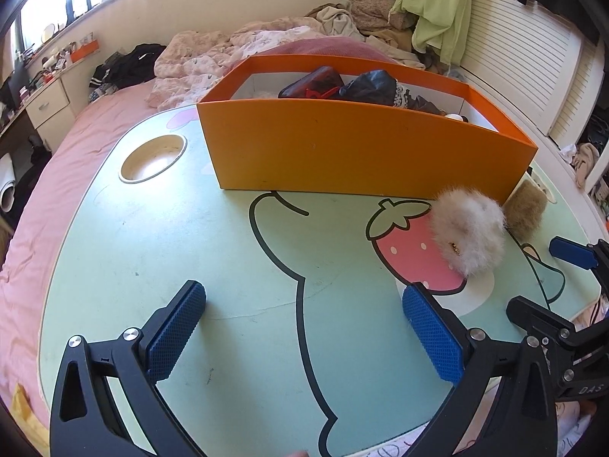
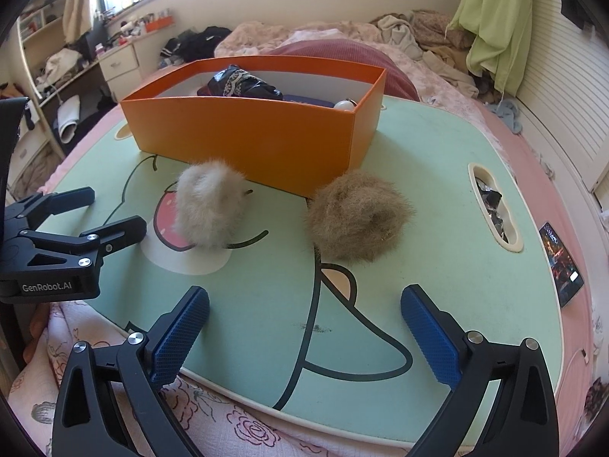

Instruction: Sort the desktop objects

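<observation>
An orange box (image 1: 342,144) (image 2: 247,129) stands at the back of the green lap table (image 1: 190,251) (image 2: 418,228), with a dark bag (image 2: 243,83) and a white ball (image 2: 344,105) inside. In front of it lie a pale fluffy puff (image 1: 468,232) (image 2: 209,205) and a brown fluffy puff (image 1: 527,209) (image 2: 357,217). My left gripper (image 1: 304,297) (image 2: 114,209) is open over bare table, left of the pale puff. My right gripper (image 2: 306,297) (image 1: 540,278) is open, short of both puffs and nearer the front edge. Neither holds anything.
The table sits on a pink bed (image 1: 76,190). It has a round cup hole (image 1: 152,158) at back left and a slot (image 2: 493,205) with foil wrappers at right. A phone (image 2: 561,262) lies on the bed past the right edge. Rumpled bedding and clothes lie behind the box.
</observation>
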Demonstrator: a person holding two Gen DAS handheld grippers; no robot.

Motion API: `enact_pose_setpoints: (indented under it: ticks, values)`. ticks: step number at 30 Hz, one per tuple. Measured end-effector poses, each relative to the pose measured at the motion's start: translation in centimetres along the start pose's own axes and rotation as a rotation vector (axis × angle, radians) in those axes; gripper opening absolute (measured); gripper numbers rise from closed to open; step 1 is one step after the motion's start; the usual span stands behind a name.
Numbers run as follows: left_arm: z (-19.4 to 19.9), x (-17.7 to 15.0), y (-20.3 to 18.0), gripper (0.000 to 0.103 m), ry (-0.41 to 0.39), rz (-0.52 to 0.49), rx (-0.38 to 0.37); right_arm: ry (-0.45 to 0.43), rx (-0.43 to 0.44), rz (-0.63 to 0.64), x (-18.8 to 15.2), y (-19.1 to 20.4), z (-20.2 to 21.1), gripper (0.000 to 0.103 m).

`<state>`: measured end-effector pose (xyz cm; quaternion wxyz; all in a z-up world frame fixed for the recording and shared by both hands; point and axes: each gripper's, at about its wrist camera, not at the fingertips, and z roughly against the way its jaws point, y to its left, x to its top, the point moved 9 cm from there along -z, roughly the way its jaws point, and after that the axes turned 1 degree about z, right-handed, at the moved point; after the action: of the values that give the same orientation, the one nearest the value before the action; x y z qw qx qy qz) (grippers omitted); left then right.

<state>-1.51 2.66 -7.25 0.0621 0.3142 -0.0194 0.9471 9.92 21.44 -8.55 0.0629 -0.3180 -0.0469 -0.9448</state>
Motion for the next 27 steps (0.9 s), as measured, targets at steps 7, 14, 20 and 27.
enact_pose_setpoints:
  ticks: [7, 14, 20, 27]
  values:
    - [0.02, -0.02, 0.0, 0.103, 0.0, 0.0, 0.0, 0.001, -0.003, -0.003, 0.03, 0.1, -0.06, 0.102]
    - [0.04, -0.02, -0.01, 0.103, 0.0, -0.001, 0.0, 0.002, -0.005, -0.006, 0.03, 0.06, -0.18, 0.103]
    - [0.08, -0.04, -0.02, 0.103, 0.0, -0.001, 0.0, 0.002, -0.003, -0.007, 0.02, 0.08, -0.15, 0.103]
    - [0.07, -0.04, -0.01, 0.103, 0.0, -0.001, -0.001, -0.019, 0.039, -0.04, 0.09, 0.03, 0.2, 0.103]
